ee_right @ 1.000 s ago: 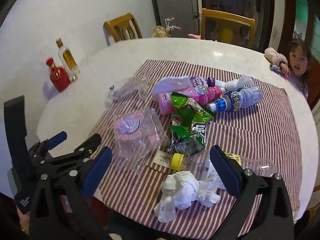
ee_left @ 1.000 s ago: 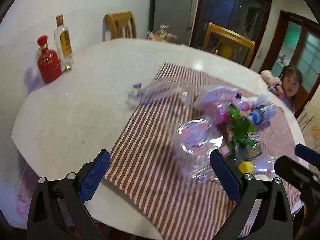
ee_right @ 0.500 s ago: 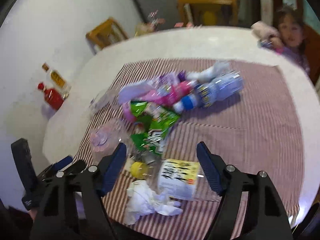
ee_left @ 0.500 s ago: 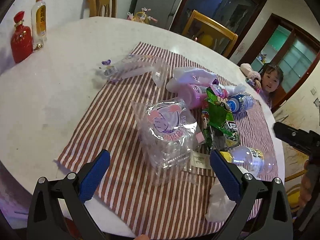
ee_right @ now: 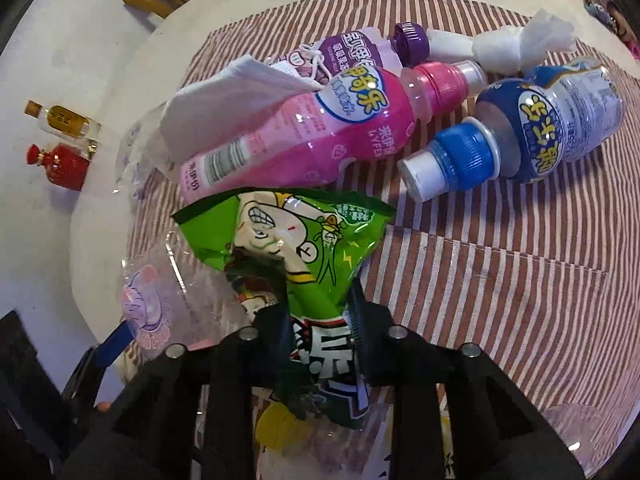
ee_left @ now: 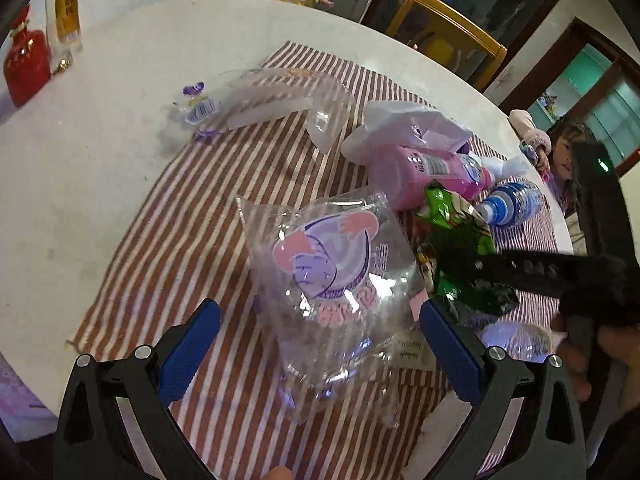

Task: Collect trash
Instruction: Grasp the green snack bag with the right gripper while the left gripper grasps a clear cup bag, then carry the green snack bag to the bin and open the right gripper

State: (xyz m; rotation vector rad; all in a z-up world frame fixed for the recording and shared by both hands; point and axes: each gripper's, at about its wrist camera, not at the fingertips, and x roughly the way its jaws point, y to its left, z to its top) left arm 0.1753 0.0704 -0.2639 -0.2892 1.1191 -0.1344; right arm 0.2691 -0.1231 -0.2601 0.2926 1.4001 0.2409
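Note:
A green snack bag [ee_right: 296, 248] lies crumpled on the striped cloth [ee_right: 520, 280]. My right gripper [ee_right: 320, 316] is closing its jaws on the bag's lower end, and the foil bunches between the pads. From the left wrist view the right gripper [ee_left: 452, 268] reaches in from the right onto the same green bag [ee_left: 456, 220]. My left gripper [ee_left: 318, 316] is open, its blue pads on either side of a clear plastic bag [ee_left: 324, 264] with a pink and purple print, not touching it.
A pink bottle [ee_right: 320, 132], a blue-capped bottle [ee_right: 520, 128], a twisted tissue [ee_right: 500, 44] and white paper [ee_right: 224, 96] lie further back. Another clear wrapper [ee_left: 272, 100] overhangs the cloth's far edge. A red bottle [ee_left: 24, 64] and a liquor bottle [ee_left: 66, 4] stand far left. A child [ee_left: 560, 152] sits at the table's right rim.
Both grippers have come down closer to the trash. The right jaws went from wide open to pinching the green snack bag. The left gripper now straddles the clear bag.

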